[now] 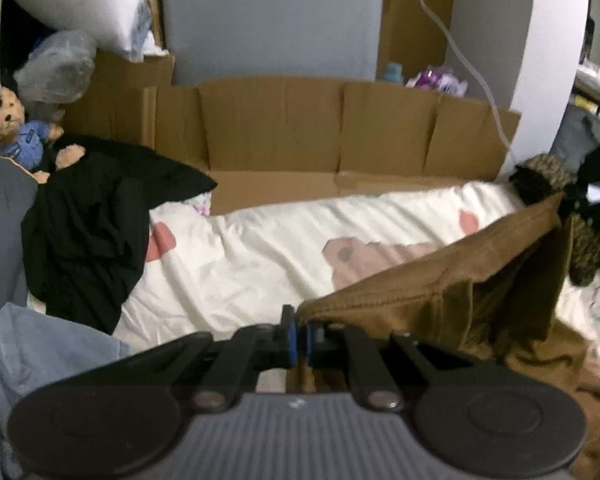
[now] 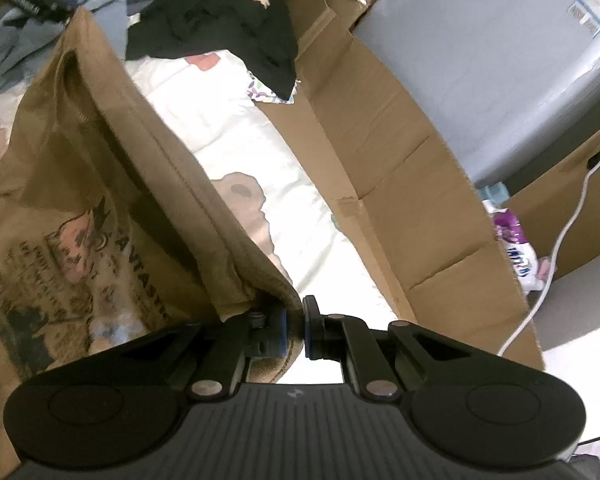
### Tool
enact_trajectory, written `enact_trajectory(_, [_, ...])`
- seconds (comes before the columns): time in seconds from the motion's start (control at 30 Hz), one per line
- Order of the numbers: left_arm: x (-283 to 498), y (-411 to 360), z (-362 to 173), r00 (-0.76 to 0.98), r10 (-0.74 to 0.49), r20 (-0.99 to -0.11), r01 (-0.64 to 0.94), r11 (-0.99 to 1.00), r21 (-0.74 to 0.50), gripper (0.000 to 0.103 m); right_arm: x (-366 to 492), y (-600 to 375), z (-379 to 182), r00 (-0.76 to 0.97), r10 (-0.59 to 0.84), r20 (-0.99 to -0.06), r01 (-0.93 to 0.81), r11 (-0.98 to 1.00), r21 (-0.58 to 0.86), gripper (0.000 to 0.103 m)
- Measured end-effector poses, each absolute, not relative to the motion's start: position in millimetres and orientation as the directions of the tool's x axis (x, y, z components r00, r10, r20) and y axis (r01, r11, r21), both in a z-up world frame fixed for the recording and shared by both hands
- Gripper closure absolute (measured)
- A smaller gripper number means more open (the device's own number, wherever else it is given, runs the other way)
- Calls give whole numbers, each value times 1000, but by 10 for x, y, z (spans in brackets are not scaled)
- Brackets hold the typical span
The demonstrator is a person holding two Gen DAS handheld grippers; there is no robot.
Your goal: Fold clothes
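white bedding [image 1: 268,256] with pink animal prints covers the working surface, walled on its far side by flattened cardboard [image 1: 340,132]. left gripper [image 1: 299,338] is pressed together on one edge corner of the brown t-shirt [image 1: 440,292]; right gripper [image 2: 295,330] is likewise pinched on a hem corner of the same shirt, whose printed panel hangs to its left. the cloth spans between the two claws, part lifted and part trailing on the bedding below and to the right of the left claw. risks, as judged: each hold takes only a thin bite of fabric at the pad tips, so a tug from the dragging lower part could pull a corner free; the slack middle could bunch and set a crooked fold. a black garment [image 1: 88,216] lies ahead and to the left of the left claw, with light blue cloth [image 1: 40,356] close at its left, either of which could be caught under the shirt. open room is the bare bedding straight ahead of both claws. a white cable [image 2: 556,248] hangs well to the right of the right claw, beyond the cardboard.
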State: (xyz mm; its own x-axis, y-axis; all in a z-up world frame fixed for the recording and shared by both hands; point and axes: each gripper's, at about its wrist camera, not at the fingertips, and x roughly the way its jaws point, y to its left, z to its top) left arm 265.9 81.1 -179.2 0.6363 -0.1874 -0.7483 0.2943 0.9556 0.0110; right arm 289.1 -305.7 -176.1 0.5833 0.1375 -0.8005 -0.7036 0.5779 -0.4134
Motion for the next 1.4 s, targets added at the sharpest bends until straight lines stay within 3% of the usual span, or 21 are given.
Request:
enact_trajectory(0.3, [3252,968,-2321,579,-149,-802,277,961,22,98,3497,-2836,-2251,546,120,-829,-690,626,-364,96])
enact_trajectory(0.6, [3815,1016,-2899,509,-99,-855,238,971,29,98,4029,-2879,-2700,484,142,-863,-625,747,-227,91])
enact_trajectory(0.67, [3884,980,-3018,494,-72,-866,234,971,53,93,4139,-2915,-2841,471,129,-873,-600,772,-209,74])
enact_trajectory(0.77, [3946,910,-3160,483,-12,-876,231,966,115,87,4245,-3000,-2971,434,100,-895,-564,806,-183,66])
enact_trajectory(0.83, [3947,878,-3197,475,1,-880,246,960,134,81,4239,-3078,-2975,401,132,-907,-573,808,-136,64])
enact_trajectory(0.9, [3916,873,-3189,471,16,-882,259,953,156,67,4212,-3161,-2935,387,160,-908,-578,810,-103,56])
enact_trajectory(1.13, [3814,908,-3010,495,40,-868,284,937,205,68,4206,-3399,-2881,360,209,-909,-526,850,-13,54])
enact_trajectory(1.4, [3709,659,-2823,530,-21,-848,332,925,185,68,4027,-3607,-3014,264,192,-945,-475,879,46,54])
